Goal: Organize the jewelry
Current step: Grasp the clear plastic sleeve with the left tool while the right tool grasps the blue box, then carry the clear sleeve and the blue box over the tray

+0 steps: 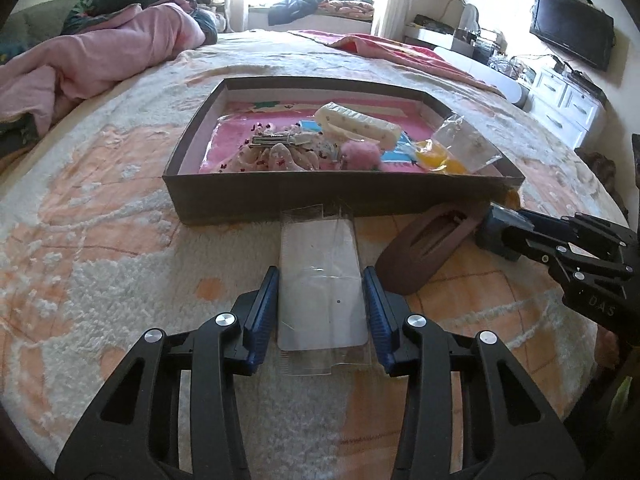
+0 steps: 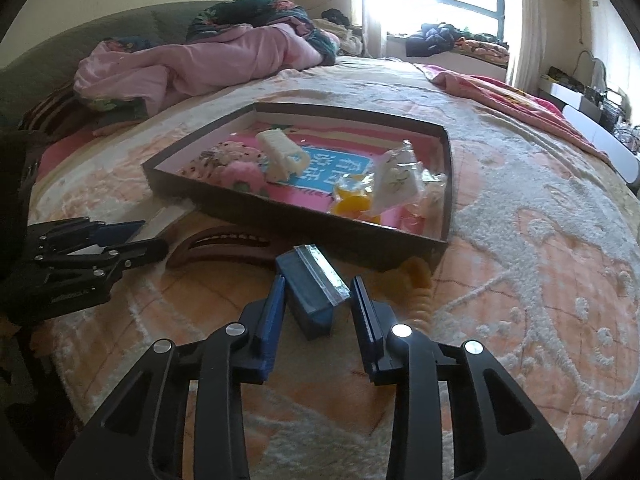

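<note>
A shallow dark box (image 1: 248, 196) (image 2: 304, 226) lies on the bed with hair accessories in it: a cream clip (image 1: 360, 122) (image 2: 280, 152), a pink fluffy piece (image 1: 360, 154) (image 2: 240, 174), a yellow item (image 1: 434, 156) (image 2: 354, 200) and a clear bag (image 1: 466, 142) (image 2: 396, 178). My left gripper (image 1: 322, 280) is open, its fingers either side of a clear plastic packet (image 1: 320, 280) lying on the bed. My right gripper (image 2: 318, 284) is open around a small blue box (image 2: 310, 292) (image 1: 496, 232). A brown hair claw (image 1: 428, 248) (image 2: 224, 246) lies between them.
A rumpled pink quilt (image 1: 100, 56) (image 2: 192, 64) lies at the bed's far left. A red blanket (image 1: 400, 52) lies at the far right. A white dresser (image 1: 560, 96) with a TV (image 1: 572, 34) above it stands along the right wall.
</note>
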Available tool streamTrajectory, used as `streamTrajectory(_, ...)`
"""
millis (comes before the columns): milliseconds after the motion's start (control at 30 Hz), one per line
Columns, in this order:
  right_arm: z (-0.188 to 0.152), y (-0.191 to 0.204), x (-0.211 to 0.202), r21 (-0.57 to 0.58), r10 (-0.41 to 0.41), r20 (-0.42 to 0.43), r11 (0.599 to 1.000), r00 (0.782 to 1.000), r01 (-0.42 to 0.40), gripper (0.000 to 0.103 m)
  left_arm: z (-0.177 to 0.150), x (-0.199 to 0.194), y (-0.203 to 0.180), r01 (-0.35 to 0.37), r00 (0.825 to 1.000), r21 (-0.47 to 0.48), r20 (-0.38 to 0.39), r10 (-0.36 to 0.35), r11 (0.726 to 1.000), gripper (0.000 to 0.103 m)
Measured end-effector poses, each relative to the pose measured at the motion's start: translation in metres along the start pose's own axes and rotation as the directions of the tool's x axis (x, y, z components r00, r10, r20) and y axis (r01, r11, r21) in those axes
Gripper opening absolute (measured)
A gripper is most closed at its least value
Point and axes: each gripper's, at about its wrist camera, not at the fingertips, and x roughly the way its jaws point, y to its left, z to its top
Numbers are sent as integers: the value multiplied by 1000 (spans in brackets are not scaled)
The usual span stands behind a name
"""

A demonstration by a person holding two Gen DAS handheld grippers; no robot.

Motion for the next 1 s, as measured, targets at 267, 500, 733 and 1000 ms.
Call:
streamTrajectory(267, 4, 11, 10, -9, 37, -23, 999, 999, -38, 31, -5, -13, 7, -26, 1000, -4, 6, 26, 1000, 33)
streamTrajectory(500, 1, 22, -1, 20, 64, 13, 998, 998, -64, 28, -4, -27, 20, -42, 999, -38, 33, 43, 998, 33)
streamTrajectory(733, -8, 35, -21, 30, 68, 41, 997, 997, -69, 27, 0, -44, 27, -34, 997, -57, 68, 38, 998, 33)
streamTrajectory(1000, -8, 38, -36, 63, 73, 59, 995, 996, -77, 27, 4, -61, 32, -33, 994, -71, 101, 40, 997, 33)
